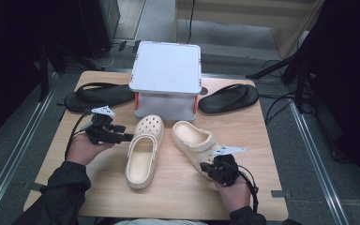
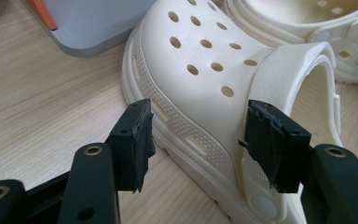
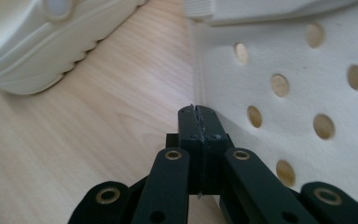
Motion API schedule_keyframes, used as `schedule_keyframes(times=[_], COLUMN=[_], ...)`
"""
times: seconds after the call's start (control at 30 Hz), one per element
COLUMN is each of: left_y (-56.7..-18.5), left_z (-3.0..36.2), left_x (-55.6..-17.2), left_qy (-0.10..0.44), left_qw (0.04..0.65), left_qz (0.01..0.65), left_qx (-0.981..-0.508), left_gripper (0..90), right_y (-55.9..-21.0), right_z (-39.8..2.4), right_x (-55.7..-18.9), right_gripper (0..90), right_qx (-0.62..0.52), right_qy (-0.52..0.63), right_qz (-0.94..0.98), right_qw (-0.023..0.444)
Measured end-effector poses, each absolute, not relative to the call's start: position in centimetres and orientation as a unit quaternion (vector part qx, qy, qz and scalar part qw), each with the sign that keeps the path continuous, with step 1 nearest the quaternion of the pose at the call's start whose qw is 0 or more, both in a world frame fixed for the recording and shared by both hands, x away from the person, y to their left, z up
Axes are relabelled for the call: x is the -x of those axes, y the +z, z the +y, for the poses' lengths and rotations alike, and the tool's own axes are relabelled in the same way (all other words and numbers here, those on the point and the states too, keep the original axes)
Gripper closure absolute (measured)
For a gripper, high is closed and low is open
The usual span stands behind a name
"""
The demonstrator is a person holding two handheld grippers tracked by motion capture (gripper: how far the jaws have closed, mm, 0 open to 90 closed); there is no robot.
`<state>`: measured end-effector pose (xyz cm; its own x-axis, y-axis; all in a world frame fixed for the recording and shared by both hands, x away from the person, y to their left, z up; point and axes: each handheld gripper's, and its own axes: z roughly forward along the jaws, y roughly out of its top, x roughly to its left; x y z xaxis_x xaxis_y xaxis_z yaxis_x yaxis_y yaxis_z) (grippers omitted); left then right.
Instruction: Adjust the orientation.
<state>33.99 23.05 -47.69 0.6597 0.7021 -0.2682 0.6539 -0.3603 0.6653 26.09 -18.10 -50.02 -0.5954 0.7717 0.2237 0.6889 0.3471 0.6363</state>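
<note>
you'll find no readable text, label, brand, number or sign on anything in these frames. the two cream clogs (image 1: pixel 143 154) (image 1: pixel 194 140), the black sandals at 10 o'clock (image 1: pixel 98 95) and 2 o'clock (image 1: pixel 228 98), and the grey box (image 1: pixel 166 68) at 12 o'clock all show plain surfaces.

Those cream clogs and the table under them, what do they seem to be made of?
The cream clogs look like moulded foam resin, matte: thick soft-edged walls, punched round holes, no stitching. The table looks like pale wood or wood-look laminate, with visible grain; which one is unclear.
</note>
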Motion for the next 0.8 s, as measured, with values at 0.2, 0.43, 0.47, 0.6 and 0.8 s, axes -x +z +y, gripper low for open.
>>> schedule_keyframes(times=[0.2, 0.43, 0.47, 0.6, 0.8], left_y=[-47.8, -47.8, -47.8, -47.8, -47.8], left_z=[23.0, 23.0, 23.0, 23.0, 23.0], left_x=[-34.0, -34.1, -34.1, -34.1, -34.0], left_qy=[0.032, 0.031, 0.032, 0.029, 0.021], left_qw=[0.386, 0.386, 0.386, 0.385, 0.389], left_qz=[0.412, 0.412, 0.411, 0.413, 0.411], left_qx=[-0.825, -0.825, -0.825, -0.825, -0.824], left_gripper=[42.2, 42.4, 42.4, 42.5, 46.1], right_y=[-49.7, -49.5, -49.5, -49.4, -49.5], right_z=[-20.1, -21.7, -21.9, -22.7, -23.3], right_x=[-27.2, -29.0, -29.3, -30.7, -32.1], right_gripper=[90.0, 90.0, 90.0, 90.0, 90.0], right_qx=[-0.474, -0.488, -0.492, -0.509, -0.52], right_qy=[0.352, 0.345, 0.346, 0.342, 0.346], right_qz=[0.804, 0.798, 0.795, 0.785, 0.775], right_qw=[0.07, 0.079, 0.08, 0.09, 0.095])
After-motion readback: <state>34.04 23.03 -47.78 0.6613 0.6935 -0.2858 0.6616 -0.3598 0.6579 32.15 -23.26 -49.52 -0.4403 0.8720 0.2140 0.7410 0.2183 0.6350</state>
